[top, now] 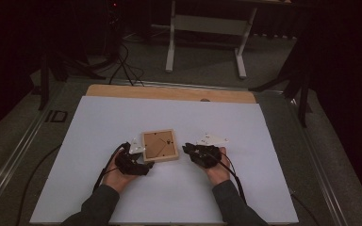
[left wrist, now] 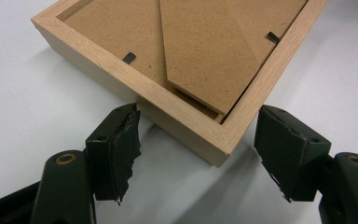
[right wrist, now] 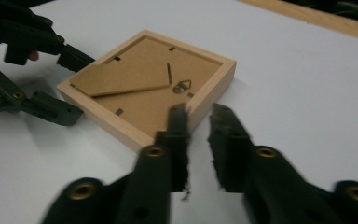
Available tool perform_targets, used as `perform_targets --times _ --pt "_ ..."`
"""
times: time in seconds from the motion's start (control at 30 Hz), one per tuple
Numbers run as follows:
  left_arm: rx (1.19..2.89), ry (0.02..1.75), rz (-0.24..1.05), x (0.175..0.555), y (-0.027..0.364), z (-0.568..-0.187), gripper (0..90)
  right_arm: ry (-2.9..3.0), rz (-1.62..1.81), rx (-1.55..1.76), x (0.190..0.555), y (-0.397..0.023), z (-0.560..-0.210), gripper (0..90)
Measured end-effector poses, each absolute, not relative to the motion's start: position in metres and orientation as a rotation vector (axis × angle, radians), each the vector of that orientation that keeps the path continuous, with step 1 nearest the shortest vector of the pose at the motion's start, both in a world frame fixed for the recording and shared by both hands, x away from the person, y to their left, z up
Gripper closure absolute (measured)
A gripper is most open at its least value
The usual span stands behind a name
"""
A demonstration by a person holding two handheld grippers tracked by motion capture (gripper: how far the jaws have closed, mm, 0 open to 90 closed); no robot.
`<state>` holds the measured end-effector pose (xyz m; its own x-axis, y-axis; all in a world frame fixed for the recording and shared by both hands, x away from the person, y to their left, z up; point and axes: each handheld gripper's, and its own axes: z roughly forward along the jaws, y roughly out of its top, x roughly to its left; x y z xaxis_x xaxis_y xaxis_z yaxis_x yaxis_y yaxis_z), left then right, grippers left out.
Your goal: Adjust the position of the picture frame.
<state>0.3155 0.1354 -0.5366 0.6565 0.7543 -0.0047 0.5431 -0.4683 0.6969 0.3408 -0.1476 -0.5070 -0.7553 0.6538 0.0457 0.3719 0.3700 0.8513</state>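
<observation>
A small light-wood picture frame [top: 159, 145] lies face down on the white sheet [top: 169, 197], its brown backing board and folded stand leg facing up. My left gripper [top: 143, 159] is open, and its two pads straddle the frame's [left wrist: 191, 60] near corner without pressing on it [left wrist: 196, 135]. My right gripper [top: 186, 149] sits just right of the frame. In the right gripper view its jaws [right wrist: 198, 119] stand nearly together with a narrow gap and nothing between them, short of the frame's [right wrist: 144, 88] edge. The left gripper [right wrist: 67, 86] appears beyond, at the frame's far corner.
The bare wooden strip of the table [top: 169, 93] runs along the sheet's far edge. Beyond it, on the floor, stand a white desk frame [top: 205, 28], cables [top: 122, 66] and dark stands at both sides. A forearm in a dark sleeve [top: 238, 202] enters from the bottom on each side.
</observation>
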Motion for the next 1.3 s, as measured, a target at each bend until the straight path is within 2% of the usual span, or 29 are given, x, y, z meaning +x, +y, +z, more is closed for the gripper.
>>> perform_targets --times 0.07,0.57,1.3 --pt "2.188 1.001 0.399 0.316 0.134 -0.537 31.0 2.352 1.314 0.928 0.344 -0.142 -0.513 84.0" --pt "2.205 0.987 0.392 0.324 0.126 -0.537 31.2 2.436 1.220 0.850 0.347 -0.115 -0.520 88.1" --pt "2.213 0.975 0.383 0.332 0.113 -0.534 32.3 2.439 1.162 0.856 0.345 -0.119 -0.519 89.3"
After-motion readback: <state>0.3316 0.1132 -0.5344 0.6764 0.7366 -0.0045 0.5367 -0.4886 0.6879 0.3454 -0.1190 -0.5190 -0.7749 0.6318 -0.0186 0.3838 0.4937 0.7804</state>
